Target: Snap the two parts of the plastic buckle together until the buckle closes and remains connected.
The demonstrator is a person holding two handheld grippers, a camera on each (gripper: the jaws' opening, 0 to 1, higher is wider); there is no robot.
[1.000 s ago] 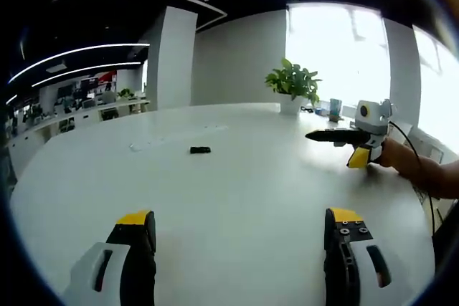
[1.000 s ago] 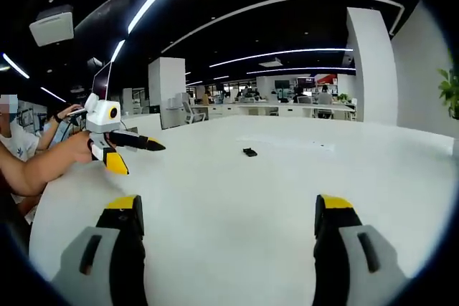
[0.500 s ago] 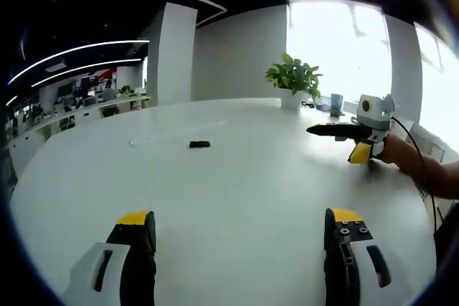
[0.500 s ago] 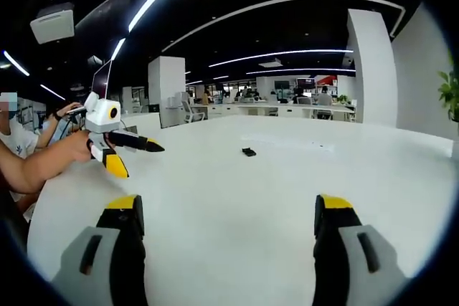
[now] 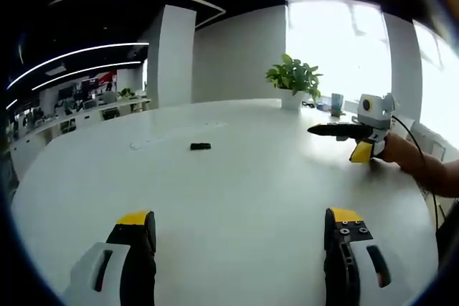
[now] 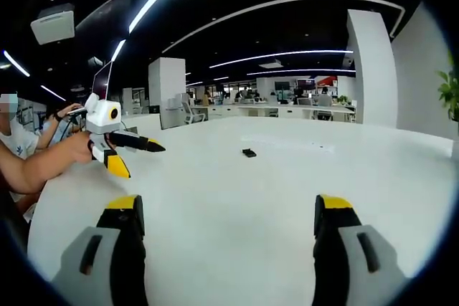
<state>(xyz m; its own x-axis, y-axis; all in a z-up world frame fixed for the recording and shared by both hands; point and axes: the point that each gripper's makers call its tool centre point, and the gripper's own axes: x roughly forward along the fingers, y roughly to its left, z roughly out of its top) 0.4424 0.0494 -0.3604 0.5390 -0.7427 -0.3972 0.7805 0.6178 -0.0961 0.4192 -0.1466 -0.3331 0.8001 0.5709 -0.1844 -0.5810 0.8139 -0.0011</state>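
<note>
Both claws spread wide, buckle lying far off on the worktop

The black buckle (image 5: 200,146) (image 6: 249,153) lies flat on the white worktop (image 5: 237,198), long axis crosswise in the left gripper view, well ahead of the released left claw (image 5: 240,231) and the released right claw (image 6: 226,216). Little differs from half a second ago; both claws grasp nothing.

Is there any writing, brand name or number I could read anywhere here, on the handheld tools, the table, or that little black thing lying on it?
None can be read.
Small black plastic buckle on the white table: too small to show any marking.
Left tool and right tool, both open: yellow-tipped jaws bear no lettering.
Red sign in the far office: too blurred to read.
</note>
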